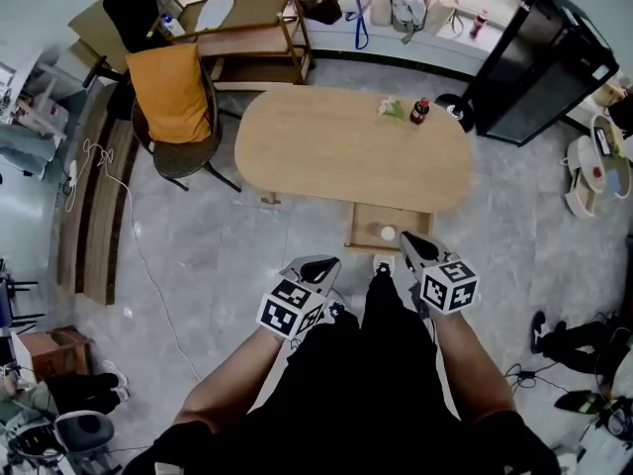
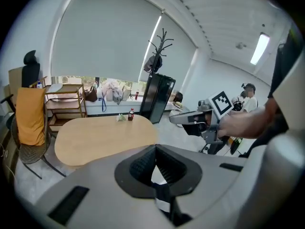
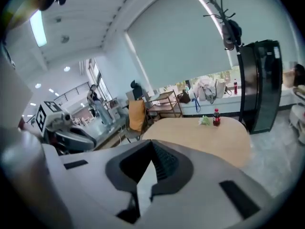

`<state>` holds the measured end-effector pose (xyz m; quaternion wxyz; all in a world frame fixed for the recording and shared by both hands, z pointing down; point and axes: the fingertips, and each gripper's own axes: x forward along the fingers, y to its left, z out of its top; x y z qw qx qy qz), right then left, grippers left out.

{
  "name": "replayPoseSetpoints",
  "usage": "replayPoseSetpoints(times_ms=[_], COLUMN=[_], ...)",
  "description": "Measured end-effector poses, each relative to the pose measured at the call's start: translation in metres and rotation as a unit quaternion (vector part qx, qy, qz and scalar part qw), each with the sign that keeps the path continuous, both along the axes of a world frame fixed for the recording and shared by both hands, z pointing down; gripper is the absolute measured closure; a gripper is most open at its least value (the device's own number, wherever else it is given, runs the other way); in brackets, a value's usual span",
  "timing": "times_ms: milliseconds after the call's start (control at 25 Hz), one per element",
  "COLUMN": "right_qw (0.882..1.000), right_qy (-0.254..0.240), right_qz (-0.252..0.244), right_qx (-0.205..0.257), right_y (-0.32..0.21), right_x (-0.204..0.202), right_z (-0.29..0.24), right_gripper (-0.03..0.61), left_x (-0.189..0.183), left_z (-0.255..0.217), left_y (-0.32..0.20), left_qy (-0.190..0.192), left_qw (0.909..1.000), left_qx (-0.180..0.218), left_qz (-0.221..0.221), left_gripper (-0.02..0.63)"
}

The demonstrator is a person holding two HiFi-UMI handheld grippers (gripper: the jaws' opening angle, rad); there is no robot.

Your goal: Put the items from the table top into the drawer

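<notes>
The long oval wooden worktop [image 1: 351, 146] stands in the middle of the grey floor. A tall black cabinet [image 1: 539, 62] is off its far right end. A chair draped with an orange cloth [image 1: 173, 97] and a wooden shelf trolley [image 1: 252, 38] are off its far left end. Under the near edge of the worktop the drawer [image 1: 368, 228] is pulled out, and a small round white item [image 1: 388, 234] lies inside it.

The person holds both grippers up close to the body, on the near side of the drawer and apart from it. The left gripper [image 1: 321, 262] has its fingers [image 2: 143, 166] closed tip to tip, with nothing between them. The right gripper [image 1: 407, 237] is the same: its fingers [image 3: 164, 163] meet at the tips and hold nothing.

At the far right end of the worktop stands a small dark bottle with a red cap [image 1: 419, 111], upright. Just beside it, on its left in the head view, lies a small white and green item [image 1: 391, 108]; I cannot tell what it is.
</notes>
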<state>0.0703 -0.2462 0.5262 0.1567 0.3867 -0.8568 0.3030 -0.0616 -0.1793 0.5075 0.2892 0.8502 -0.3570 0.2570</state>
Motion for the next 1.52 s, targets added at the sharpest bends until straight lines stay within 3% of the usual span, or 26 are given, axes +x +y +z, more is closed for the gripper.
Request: replayPoseSetpoints(times_ms=[200,400,560,680,920,1120,1360,1520], right_qw=[0.996,0.99,0.983,0.979,0.982,0.983,0.985,0.986], right_qy=[-0.054,-0.055,-0.038,-0.055,-0.074,-0.078,-0.082,-0.073], right_qz=[0.002,-0.03,-0.071,-0.079,-0.075,-0.07,-0.075,-0.072], right_qx=[0.066,0.123,0.165,0.18,0.16,0.149,0.131,0.135], right_y=[0.031,0.061,0.089,0.116,0.17,0.204,0.239,0.257], right_x=[0.01,0.014,0.028,0.051,0.102,0.13,0.128,0.113], right_z=[-0.079,-0.129,-0.157,-0.172,-0.169,-0.155,-0.137,-0.139], right_gripper=[0.575,0.575,0.574,0.574,0.575,0.575,0.575,0.575], left_x=[0.012,0.033,0.058,0.085,0.13,0.149,0.144,0.13], left_z=[-0.042,-0.078,-0.1,-0.116,-0.133,-0.128,-0.125,-0.135], left_y=[0.007,0.017,0.03,0.044,0.088,0.132,0.177,0.18], left_qy=[0.013,0.039,0.069,0.1,0.098,0.066,0.038,0.033], left_qw=[0.9986,0.9946,0.9916,0.988,0.985,0.9882,0.9902,0.9889], left_qx=[0.049,0.096,0.106,0.112,0.134,0.127,0.124,0.138], left_qz=[0.012,-0.006,-0.027,-0.037,-0.049,-0.055,-0.053,-0.045], left_gripper=[0.609,0.609,0.609,0.609,0.609,0.609,0.609,0.609])
